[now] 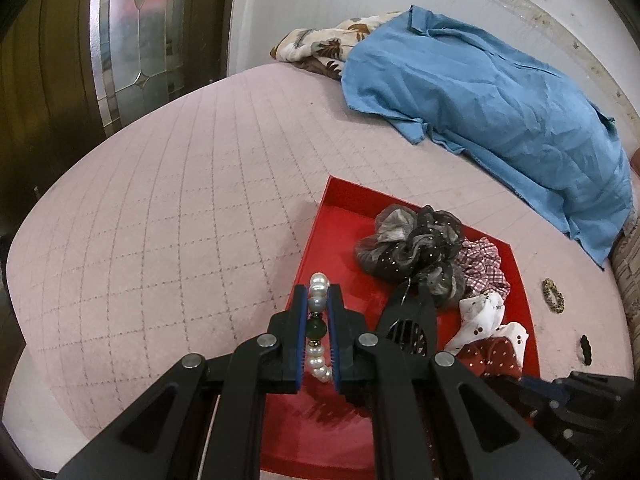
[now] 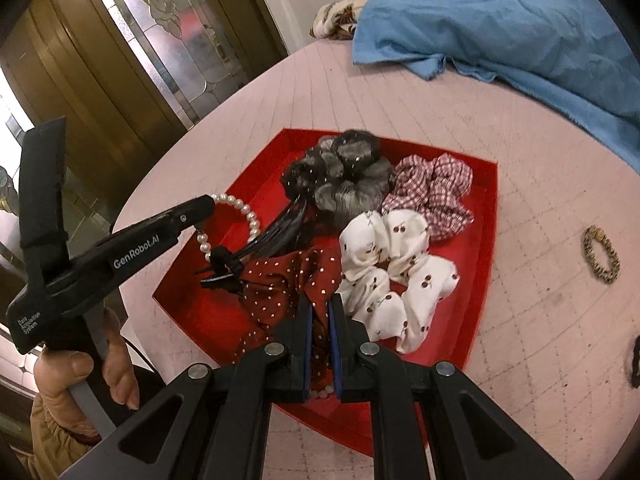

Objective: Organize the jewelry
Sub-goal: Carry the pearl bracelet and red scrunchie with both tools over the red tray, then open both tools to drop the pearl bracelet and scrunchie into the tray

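- Clamping my left gripper (image 1: 319, 304) on a pearl bracelet (image 1: 318, 330), smooth round beads with one dark green bead, held over the red tray's (image 1: 340, 208) near-left part.
- My right gripper (image 2: 320, 312) is closed on the dark red dotted scrunchie (image 2: 280, 284) in the tray.
- Beside it lie a glossy white cherry-print scrunchie (image 2: 394, 276), a checked one (image 2: 436, 188) and a gauzy grey one (image 2: 344, 176).
- The left tool's side reads "GenRobot.AI".
- Quilted pink bedcover (image 1: 160, 200) underneath.

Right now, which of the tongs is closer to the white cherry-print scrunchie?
Right. The right tongs, shut on the red dotted scrunchie, sit just beside the white scrunchie. The left tongs hold the pearl bracelet at the tray's far side.
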Demonstrator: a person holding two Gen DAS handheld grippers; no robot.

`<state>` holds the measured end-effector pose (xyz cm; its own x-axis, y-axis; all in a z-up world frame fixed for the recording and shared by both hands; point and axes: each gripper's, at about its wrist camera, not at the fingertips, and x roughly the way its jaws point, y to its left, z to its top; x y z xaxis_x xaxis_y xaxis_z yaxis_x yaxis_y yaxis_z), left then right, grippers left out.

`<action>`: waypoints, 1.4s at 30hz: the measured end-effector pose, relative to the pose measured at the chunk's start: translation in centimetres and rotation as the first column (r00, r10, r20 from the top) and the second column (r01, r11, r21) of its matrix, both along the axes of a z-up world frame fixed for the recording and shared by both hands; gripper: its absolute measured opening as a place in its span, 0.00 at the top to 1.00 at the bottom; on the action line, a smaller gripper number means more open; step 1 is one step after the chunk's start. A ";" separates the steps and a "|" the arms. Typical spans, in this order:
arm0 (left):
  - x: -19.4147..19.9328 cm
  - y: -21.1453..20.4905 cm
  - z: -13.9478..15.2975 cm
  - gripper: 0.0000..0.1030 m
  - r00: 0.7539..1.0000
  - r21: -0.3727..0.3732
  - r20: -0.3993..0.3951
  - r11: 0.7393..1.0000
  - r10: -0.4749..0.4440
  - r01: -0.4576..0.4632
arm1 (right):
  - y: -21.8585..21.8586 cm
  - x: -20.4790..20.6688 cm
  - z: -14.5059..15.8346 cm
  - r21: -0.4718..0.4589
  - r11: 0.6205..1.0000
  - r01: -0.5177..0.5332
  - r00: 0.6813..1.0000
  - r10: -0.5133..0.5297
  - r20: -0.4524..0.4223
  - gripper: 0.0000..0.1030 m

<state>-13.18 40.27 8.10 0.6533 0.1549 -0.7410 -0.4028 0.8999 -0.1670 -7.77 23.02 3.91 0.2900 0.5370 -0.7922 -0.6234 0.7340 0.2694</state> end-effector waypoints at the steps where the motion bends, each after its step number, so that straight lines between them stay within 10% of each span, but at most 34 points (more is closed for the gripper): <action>1: 0.1 0.0 -0.1 0.91 1.000 0.001 -0.003 1.000 0.001 -0.001 | 0.1 0.0 -0.2 -0.002 1.000 -0.003 1.000 0.003 -0.005 0.91; 18: 0.2 -0.3 -0.3 0.91 1.000 0.010 -0.003 1.000 -0.005 0.005 | 2.8 -1.4 -2.1 -0.028 0.997 -0.071 0.997 0.070 -0.022 0.89; 24: -0.3 -0.3 0.1 0.63 1.000 0.013 0.028 1.000 0.000 0.000 | 2.7 -1.6 -2.1 -0.031 0.997 -0.066 0.998 0.066 -0.006 0.89; 42: -1.6 0.2 0.7 0.34 0.995 0.015 0.079 0.998 0.056 -0.058 | -1.1 -3.3 1.5 0.059 0.998 -0.022 0.998 0.018 0.066 0.53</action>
<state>-14.76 40.44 8.82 0.6992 0.2057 -0.6846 -0.4396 0.8789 -0.1849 -11.12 21.96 5.43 0.3292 0.5886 -0.7384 -0.6553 0.7054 0.2701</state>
